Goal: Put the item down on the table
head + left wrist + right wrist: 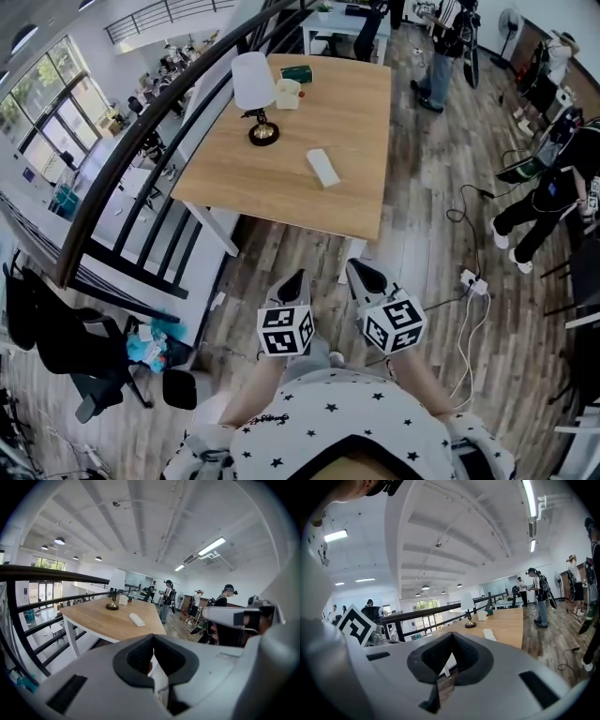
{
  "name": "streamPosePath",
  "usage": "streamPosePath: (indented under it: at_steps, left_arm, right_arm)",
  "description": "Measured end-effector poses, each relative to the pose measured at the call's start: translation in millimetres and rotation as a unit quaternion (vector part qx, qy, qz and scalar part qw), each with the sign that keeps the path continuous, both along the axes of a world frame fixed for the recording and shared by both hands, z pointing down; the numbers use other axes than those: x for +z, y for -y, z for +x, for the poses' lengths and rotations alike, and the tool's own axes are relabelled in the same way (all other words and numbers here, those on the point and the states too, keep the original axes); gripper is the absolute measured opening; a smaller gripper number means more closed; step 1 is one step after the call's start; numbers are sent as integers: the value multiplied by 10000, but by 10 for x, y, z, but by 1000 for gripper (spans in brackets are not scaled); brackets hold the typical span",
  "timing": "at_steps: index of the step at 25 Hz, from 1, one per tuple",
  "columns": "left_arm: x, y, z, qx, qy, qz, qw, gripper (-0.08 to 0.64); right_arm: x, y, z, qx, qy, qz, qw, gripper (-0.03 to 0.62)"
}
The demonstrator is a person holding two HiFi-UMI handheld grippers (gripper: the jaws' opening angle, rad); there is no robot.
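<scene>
One wooden table takes up most of the space ahead of both grippers. It stands well apart from them, with a stretch of plank floor between its near edge and the jaw tips. A dark handrail runs off to the left gripper's side, which probably explains why the person faces the table's end rather than its flank.

On the far part of the table, ahead and a little left of the left gripper, is a white-shaded lamp. A pale cup stands just beside it, with a small green thing beyond that.

The left gripper and the right gripper are held low, close to the person's body and side by side, both pointing towards the table. Each one's jaws are clenched together at the tips and nothing is between them, so both are empty. This looks like a resting carry, not a reach.

The white oblong item lies flat on the bare wood almost straight ahead of the grippers, nearer to them than the lamp and clear of everything else. Neither gripper touches it, so I judge the placing done.
</scene>
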State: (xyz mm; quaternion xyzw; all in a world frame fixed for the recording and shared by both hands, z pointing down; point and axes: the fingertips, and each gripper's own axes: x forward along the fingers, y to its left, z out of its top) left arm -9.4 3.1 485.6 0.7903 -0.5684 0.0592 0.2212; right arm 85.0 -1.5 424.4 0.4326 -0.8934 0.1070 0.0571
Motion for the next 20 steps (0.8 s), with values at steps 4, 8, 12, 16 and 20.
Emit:
streamPosePath:
  at_steps: [4, 8, 12, 16, 20]
  left_arm:
    - [11, -141, 62, 17, -38, -3, 10000, 12]
    - [-8, -202, 105, 2, -55, 50, 10000, 12]
    - [-22, -228, 104, -18, -33, 83, 10000, 12]
    - [-45, -247, 105, -3, -7, 106, 9999, 12]
    - [-70, -263, 100, 5, -12, 121, 9999, 12]
  right_arm:
    - [19, -140, 78, 65, -21, -22, 10000, -5]
    - [-6, -178, 191, 290, 13, 40, 9996, -6]
    - [-4, -197, 179, 261, 41, 94, 9996, -6]
    - [-44, -222, 117, 160, 126, 165, 9997, -6]
    - [-102, -248, 74, 104, 175, 246, 9995, -6]
